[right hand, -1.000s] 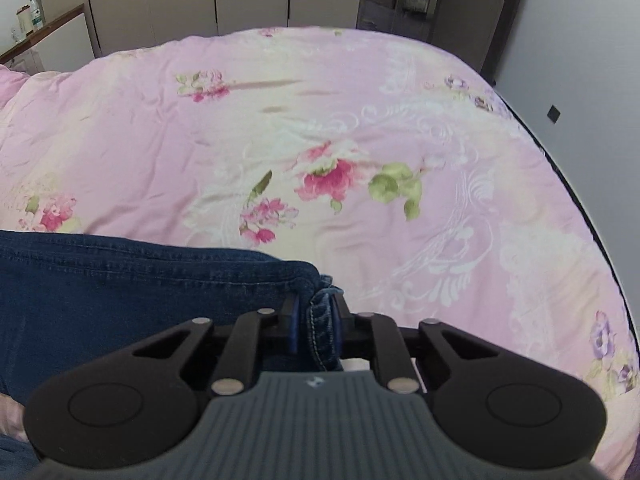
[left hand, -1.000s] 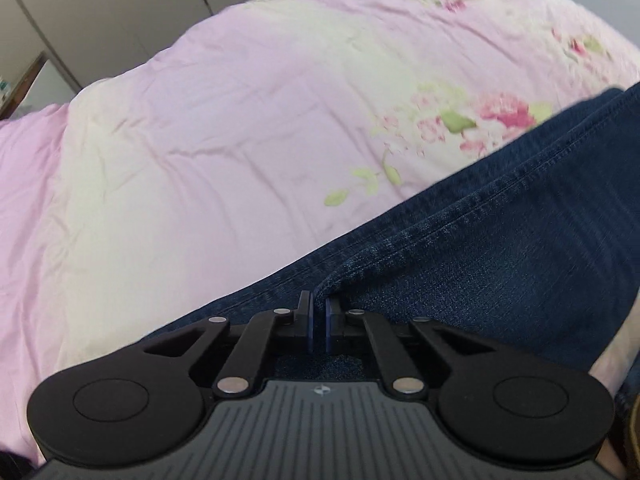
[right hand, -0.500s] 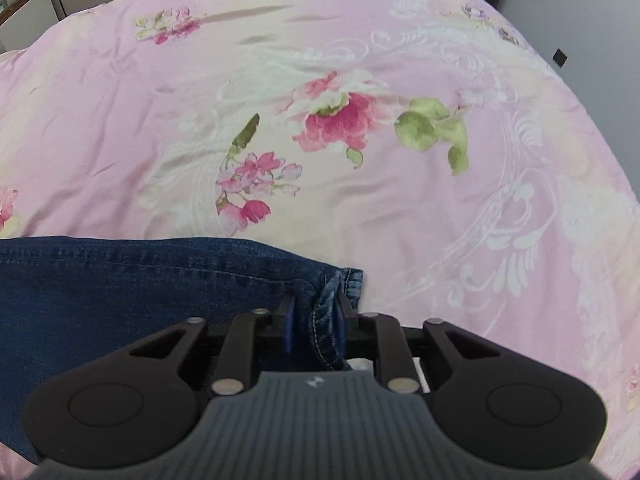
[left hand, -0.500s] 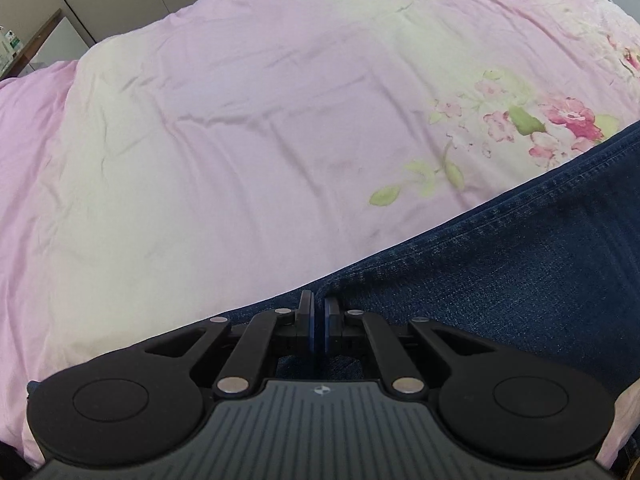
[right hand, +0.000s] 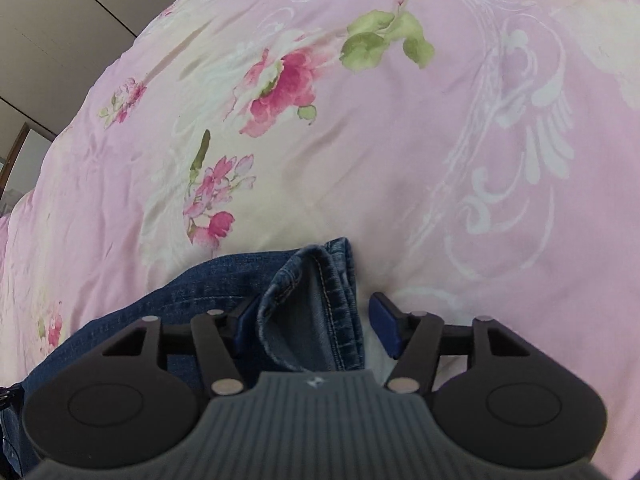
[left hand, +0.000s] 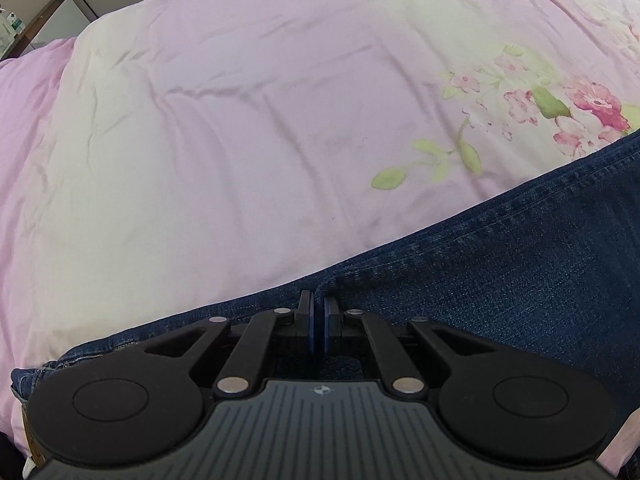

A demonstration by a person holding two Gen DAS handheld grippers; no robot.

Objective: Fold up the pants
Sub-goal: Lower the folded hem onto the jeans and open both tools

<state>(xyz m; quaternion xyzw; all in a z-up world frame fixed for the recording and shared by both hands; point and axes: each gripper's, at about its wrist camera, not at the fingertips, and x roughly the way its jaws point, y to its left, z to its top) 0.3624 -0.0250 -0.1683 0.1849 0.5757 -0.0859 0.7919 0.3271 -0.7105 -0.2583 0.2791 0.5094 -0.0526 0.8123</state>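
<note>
Dark blue denim pants (left hand: 500, 280) lie on the bed and run from the lower left to the right edge in the left wrist view. My left gripper (left hand: 319, 312) is shut on the pants' seamed edge. In the right wrist view the hem end of the pants (right hand: 316, 300) lies loose and bunched between the fingers. My right gripper (right hand: 312, 316) is open, its blue pads apart on either side of the hem and not pressing it.
A pink floral bedspread (left hand: 240, 120) covers the bed and also fills the right wrist view (right hand: 480, 160). Beige cupboard doors (right hand: 60, 20) stand beyond the bed's far side. A small cabinet (left hand: 36, 32) is at the upper left.
My right gripper has opened and let go of the hem, which now rests on the bedspread. Both grippers have come lower toward the bed. My left gripper stays shut on the pants.
</note>
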